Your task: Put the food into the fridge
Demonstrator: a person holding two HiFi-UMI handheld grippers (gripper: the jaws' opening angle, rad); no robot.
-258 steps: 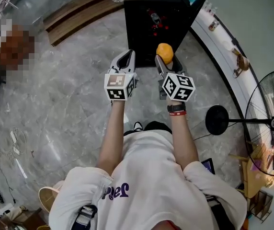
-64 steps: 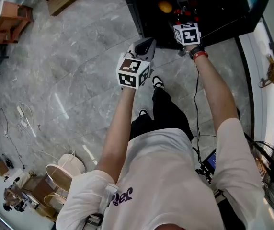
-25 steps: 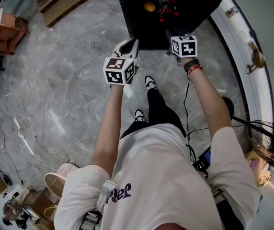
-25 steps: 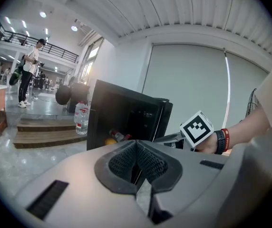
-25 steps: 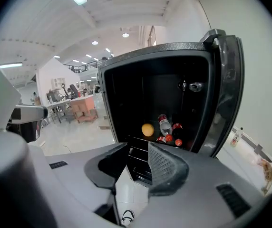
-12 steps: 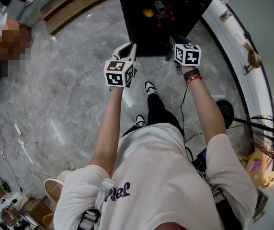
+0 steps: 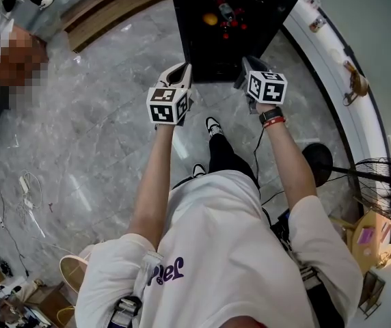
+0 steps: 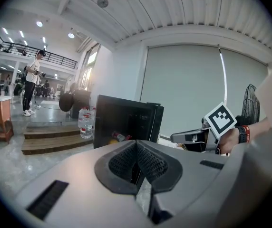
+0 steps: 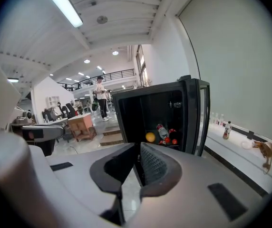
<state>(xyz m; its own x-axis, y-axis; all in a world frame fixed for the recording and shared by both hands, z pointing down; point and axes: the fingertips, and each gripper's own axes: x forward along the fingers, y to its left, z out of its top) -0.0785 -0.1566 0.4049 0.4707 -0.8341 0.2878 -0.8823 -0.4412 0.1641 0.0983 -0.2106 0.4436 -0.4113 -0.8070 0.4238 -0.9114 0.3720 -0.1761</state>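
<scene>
Fridge (image 7: 202, 46): black, standing on the grey marble floor (image 7: 100, 128); door (image 9: 203, 118) swung open on the right in the right gripper view.
Orange (image 9: 150, 137): I see it inside the fridge on a shelf, free of both grippers, just left of 1 lying bottle (image 9: 161, 130); small red round items (image 9: 174, 141) sit beside the bottle.
Left gripper (image 8: 137, 146): clenched, pads together at the tips, nothing between them. In the head view I place it in front of the fridge's left corner, outside the cabinet.
Right gripper (image 9: 138, 148): jaws have just been closing; I read them as drawn together and empty. It is outside the fridge at the right of the opening, pointing at the interior.
Spacing: the 2 grippers are side by side and apart, each clear of the fridge.
Operator: 1 shoe (image 7: 213, 124) on the floor between the arms, near the fridge front.
</scene>
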